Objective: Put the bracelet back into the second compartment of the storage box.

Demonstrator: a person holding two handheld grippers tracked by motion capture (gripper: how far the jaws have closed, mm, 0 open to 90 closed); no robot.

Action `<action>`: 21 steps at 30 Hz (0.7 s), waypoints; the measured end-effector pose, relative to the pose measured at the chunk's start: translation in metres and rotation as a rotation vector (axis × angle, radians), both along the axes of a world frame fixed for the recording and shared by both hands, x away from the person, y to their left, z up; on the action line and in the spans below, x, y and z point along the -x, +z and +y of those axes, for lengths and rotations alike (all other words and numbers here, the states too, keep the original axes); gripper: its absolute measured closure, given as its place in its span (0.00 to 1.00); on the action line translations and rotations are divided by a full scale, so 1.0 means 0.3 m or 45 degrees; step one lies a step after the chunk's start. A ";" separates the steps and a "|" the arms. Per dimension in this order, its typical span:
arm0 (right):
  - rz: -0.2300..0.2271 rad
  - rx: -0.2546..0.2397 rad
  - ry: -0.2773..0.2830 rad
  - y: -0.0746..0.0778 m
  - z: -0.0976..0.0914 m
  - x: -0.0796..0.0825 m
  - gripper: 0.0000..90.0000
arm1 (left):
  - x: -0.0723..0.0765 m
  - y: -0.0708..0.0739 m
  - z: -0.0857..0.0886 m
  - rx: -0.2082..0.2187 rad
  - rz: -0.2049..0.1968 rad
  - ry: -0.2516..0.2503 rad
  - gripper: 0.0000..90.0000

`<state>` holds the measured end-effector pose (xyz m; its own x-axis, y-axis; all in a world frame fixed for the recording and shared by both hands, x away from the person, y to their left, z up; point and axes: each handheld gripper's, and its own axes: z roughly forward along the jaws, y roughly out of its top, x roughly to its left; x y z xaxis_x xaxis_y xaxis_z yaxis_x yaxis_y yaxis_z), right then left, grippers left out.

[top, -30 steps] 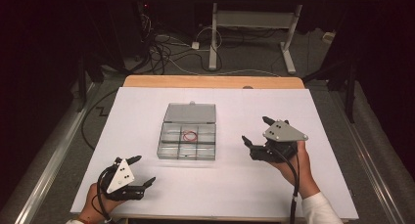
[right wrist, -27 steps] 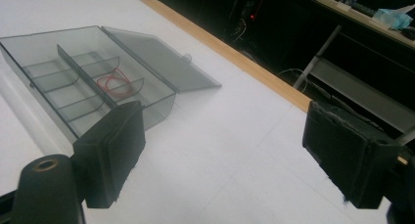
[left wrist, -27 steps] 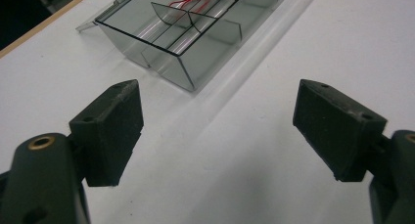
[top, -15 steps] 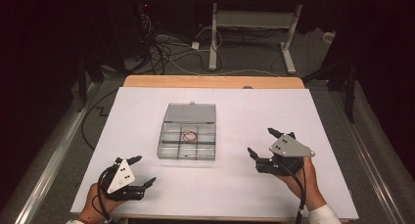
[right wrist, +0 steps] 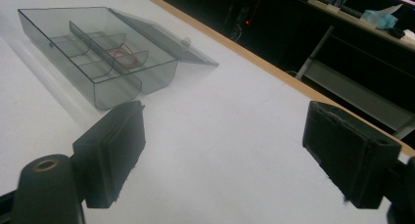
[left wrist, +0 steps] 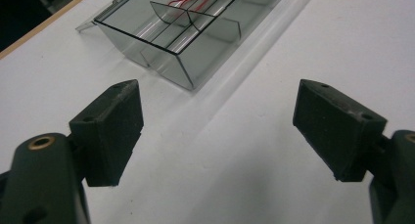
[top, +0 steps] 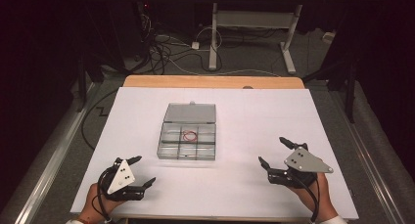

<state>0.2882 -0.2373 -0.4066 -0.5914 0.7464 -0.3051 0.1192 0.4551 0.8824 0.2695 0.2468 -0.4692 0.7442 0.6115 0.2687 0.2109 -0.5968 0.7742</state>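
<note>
A clear plastic compartment box (top: 187, 141) lies open at the middle of the white table, its lid (top: 190, 113) flat behind it. A red rubber band (top: 190, 135) rests in a middle compartment, and it shows again as the red band (left wrist: 185, 1) and the red band (right wrist: 123, 56) in the gripper views. My left gripper (top: 139, 171) sits near the front left edge, open and holding nothing. My right gripper (top: 277, 153) is at the front right, also open with nothing between its jaws. The box (left wrist: 186, 33) lies ahead of the left jaws, and the box (right wrist: 98, 62) is ahead-left of the right ones.
The white table sheet (top: 244, 121) ends at a wooden strip (top: 210, 81) along the far side. Beyond it, on the dark floor, stand desk legs (top: 214, 35) and a tangle of cables (top: 161, 48). A metal rail (top: 49, 160) runs along the left.
My right gripper has drawn back toward the front right edge and dropped lower. The left gripper has stayed put.
</note>
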 end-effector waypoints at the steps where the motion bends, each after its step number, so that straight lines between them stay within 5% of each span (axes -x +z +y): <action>1: 0.001 -0.007 -0.005 -0.003 -0.009 0.007 0.18 | 0.000 0.000 0.000 0.000 0.000 0.000 0.20; 21: 0.028 -0.010 -0.063 -0.095 -0.119 0.079 0.18 | -0.006 -0.001 -0.002 -0.004 -0.002 0.003 0.20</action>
<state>0.2645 -0.2730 -0.4350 -0.5602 0.7772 -0.2865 0.1609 0.4414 0.8828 0.2711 0.2461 -0.4695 0.7424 0.6124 0.2718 0.2112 -0.5988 0.7726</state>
